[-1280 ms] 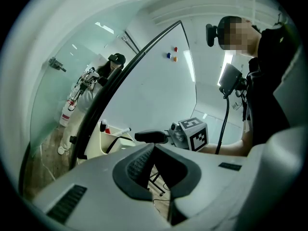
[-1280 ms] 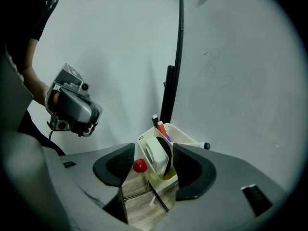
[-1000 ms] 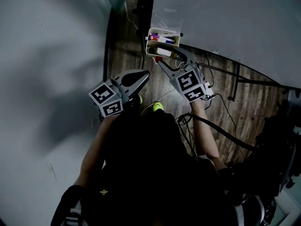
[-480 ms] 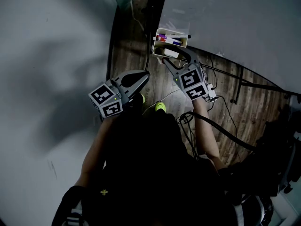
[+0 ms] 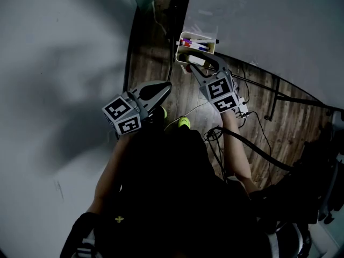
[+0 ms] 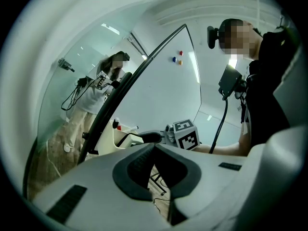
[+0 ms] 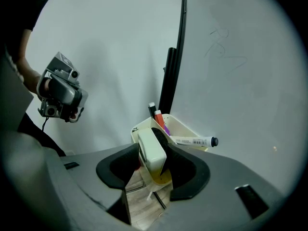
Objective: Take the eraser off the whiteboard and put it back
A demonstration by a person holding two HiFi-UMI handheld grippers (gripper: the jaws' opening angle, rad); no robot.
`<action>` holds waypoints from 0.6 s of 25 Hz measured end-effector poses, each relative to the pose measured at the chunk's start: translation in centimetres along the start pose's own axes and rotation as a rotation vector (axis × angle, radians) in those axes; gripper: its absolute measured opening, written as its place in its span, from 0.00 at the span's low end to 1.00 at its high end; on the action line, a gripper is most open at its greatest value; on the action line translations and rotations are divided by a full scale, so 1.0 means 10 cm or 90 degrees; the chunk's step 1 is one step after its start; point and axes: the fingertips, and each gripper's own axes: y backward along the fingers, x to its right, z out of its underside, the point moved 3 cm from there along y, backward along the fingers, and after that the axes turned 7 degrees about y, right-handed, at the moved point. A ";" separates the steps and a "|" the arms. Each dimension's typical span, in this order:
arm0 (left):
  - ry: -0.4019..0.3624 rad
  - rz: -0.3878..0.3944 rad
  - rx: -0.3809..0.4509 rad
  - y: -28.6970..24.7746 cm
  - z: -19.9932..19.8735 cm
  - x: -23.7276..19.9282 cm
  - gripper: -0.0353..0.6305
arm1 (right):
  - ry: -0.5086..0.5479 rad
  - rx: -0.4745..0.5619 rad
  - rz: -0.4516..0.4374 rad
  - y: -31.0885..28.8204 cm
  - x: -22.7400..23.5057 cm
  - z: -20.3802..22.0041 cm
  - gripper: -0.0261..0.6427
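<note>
The white eraser [image 7: 151, 153] with a dark felt side stands on edge in the cream tray [image 7: 188, 127] that hangs on the whiteboard [image 7: 231, 71]. My right gripper [image 7: 153, 160] has just been closing, and its pads now press on both sides of the eraser. In the head view the right gripper [image 5: 198, 62] reaches into the tray [image 5: 185, 38], where the eraser [image 5: 196, 61] shows as a pale bar. Several markers [image 7: 195, 141] lie in the tray behind it. My left gripper [image 5: 165, 86] hangs shut and empty to the left, away from the board.
Cables [image 5: 252, 117] trail over the wooden floor under the board, beside its dark stand leg [image 5: 274, 93]. A white wall [image 5: 59, 63] fills the left side. In the left gripper view another person [image 6: 91, 100] stands behind the board's edge.
The right gripper's jaws have narrowed onto the eraser in the tray. The left gripper has stayed where it was.
</note>
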 end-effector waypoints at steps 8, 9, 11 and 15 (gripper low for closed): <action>-0.003 -0.003 0.008 0.00 0.00 -0.01 0.08 | 0.002 0.006 0.002 0.02 0.03 0.00 0.31; -0.003 -0.002 0.009 0.00 0.00 -0.01 0.08 | 0.003 0.006 0.002 0.03 0.03 0.00 0.31; -0.002 0.000 0.011 -0.01 0.00 -0.02 0.08 | 0.004 0.009 0.003 0.03 0.04 -0.02 0.31; -0.007 0.003 0.017 -0.05 0.02 -0.04 0.08 | 0.002 0.018 0.004 0.04 0.07 -0.02 0.31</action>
